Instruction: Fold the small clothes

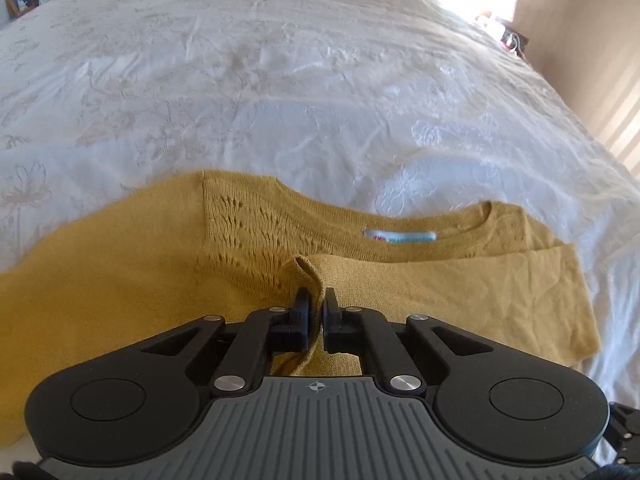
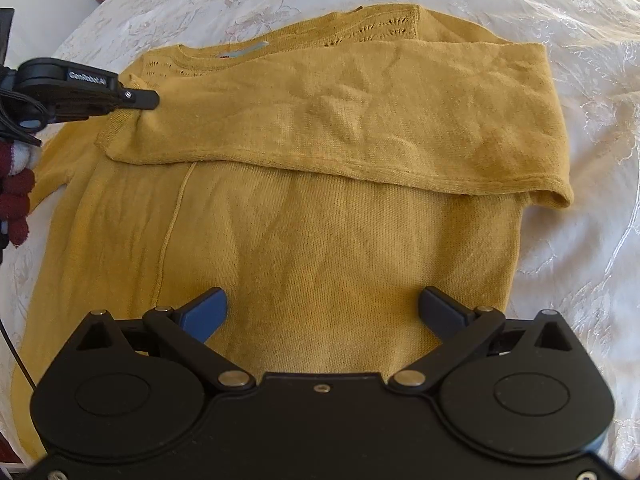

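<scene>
A mustard yellow knit sweater (image 2: 320, 248) lies flat on the white bedspread (image 2: 580, 80). One sleeve (image 2: 340, 120) is folded across the chest. My left gripper (image 1: 316, 300) is shut on the cuff end of that sleeve (image 1: 308, 268), near the neckline with its blue label (image 1: 400, 237). It also shows in the right wrist view (image 2: 152, 99) at the left, pinching the sleeve end. My right gripper (image 2: 322, 308) is open and empty, hovering over the lower body of the sweater.
The white embroidered bedspread (image 1: 280, 80) stretches far ahead. Picture frames (image 1: 20, 0) and small items stand beyond the bed's far left edge. A tan wall (image 1: 592, 60) runs along the right side.
</scene>
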A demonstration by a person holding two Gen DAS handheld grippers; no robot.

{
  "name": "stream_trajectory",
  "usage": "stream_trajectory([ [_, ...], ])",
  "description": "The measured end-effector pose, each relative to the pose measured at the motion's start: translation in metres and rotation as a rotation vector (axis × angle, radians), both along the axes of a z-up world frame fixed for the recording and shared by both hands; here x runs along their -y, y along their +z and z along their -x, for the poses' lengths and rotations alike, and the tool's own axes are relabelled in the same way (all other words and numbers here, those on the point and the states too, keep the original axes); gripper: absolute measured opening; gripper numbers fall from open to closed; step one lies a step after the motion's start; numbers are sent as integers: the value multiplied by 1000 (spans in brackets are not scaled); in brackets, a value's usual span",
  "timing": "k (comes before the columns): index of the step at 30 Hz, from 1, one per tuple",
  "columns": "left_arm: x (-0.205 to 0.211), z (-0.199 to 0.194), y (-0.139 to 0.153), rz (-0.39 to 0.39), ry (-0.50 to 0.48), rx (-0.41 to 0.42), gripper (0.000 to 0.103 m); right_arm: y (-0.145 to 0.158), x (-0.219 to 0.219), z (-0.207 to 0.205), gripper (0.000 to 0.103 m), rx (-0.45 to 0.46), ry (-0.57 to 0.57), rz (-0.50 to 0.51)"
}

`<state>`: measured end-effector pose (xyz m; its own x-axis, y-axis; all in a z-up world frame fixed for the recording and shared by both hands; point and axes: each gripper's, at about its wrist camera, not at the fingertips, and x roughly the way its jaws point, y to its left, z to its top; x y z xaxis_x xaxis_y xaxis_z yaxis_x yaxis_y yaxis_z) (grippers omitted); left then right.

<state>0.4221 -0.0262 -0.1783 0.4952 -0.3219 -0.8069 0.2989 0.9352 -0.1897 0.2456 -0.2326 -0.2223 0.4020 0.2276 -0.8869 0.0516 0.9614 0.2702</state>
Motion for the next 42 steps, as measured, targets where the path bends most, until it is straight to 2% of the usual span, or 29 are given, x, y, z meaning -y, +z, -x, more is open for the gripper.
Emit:
stream_trajectory([
  [3,-12,1,23,-40,11,63,4,0,2,0,103,1,-9,-6],
  [6,-32,-9,18,-63,59,28,4,-1,2,0,103,0,-10,-3],
  [8,-44,-15,9,-113,104,34,4,-2,1,0,103,-2,-9,2],
  [11,-64,-18,3,-36,171,-3,4,0,2,0,103,-1,-20,-5],
  [15,-62,-12,4,-24,150,-2,5,0,3,0,103,-2,-21,-7],
  [17,-60,-10,0,40,125,-42,17,-1,2,-1,103,-5,-10,0],
  [18,-57,-10,-3,64,113,-71,36,-1,1,-1,103,-7,-6,3],
  [19,-54,-9,-7,80,104,-88,42,-1,1,-2,103,-8,-5,4],
  [22,-42,-6,-15,91,81,-101,42,-1,0,-3,103,-11,-4,4],
  [26,-24,-4,-16,104,32,-54,43,-1,1,-2,103,-9,1,5],
  [29,-9,-10,-21,84,-15,-65,43,-1,0,-2,103,-11,7,13],
  [31,-5,-14,-23,43,-12,-61,43,0,0,-3,103,-12,5,12],
  [37,-8,-15,-17,-67,46,42,43,-1,1,-4,103,-10,-1,3],
  [40,-10,-19,-18,-94,38,64,44,-1,0,-4,103,-11,4,6],
  [42,-9,-24,-22,-80,22,38,45,-1,1,-4,103,-11,3,4],
])
